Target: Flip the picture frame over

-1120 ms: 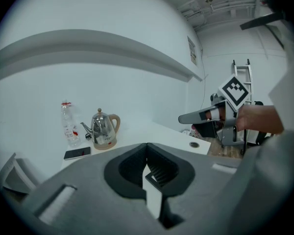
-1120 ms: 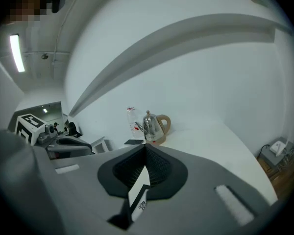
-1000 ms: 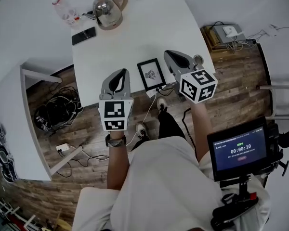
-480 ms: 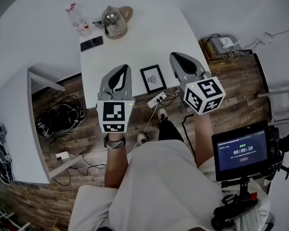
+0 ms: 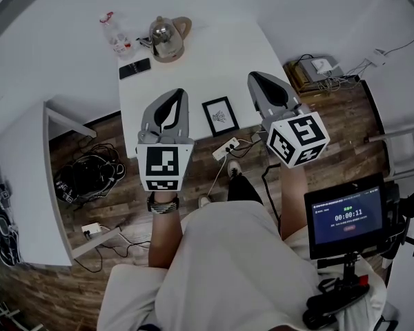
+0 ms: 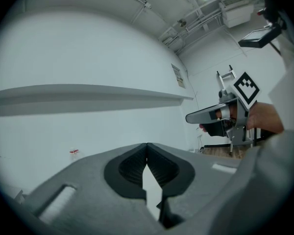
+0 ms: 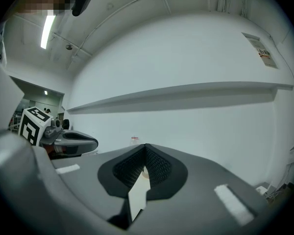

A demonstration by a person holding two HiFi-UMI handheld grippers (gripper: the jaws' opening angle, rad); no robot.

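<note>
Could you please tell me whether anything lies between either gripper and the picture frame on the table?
Nothing visible does. The picture frame lies between the left gripper and right gripper with bare table around it; the kettle and phone sit at the far end.

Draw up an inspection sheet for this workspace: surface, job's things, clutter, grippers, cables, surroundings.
Surface: white table, mostly bare.
Job's things: picture frame lies flat near the table's near edge, picture side up, not yet flipped.
Clutter: kettle, plastic bottle and phone at the far left corner, apart from the frame.
Grippers: left gripper and right gripper hover either side of the frame, jaws together, holding nothing.
Cables: power strip with its lead below the near edge; cable tangle on the floor at left.
Surroundings: wooden floor, second white table at left, timer screen at right.
</note>
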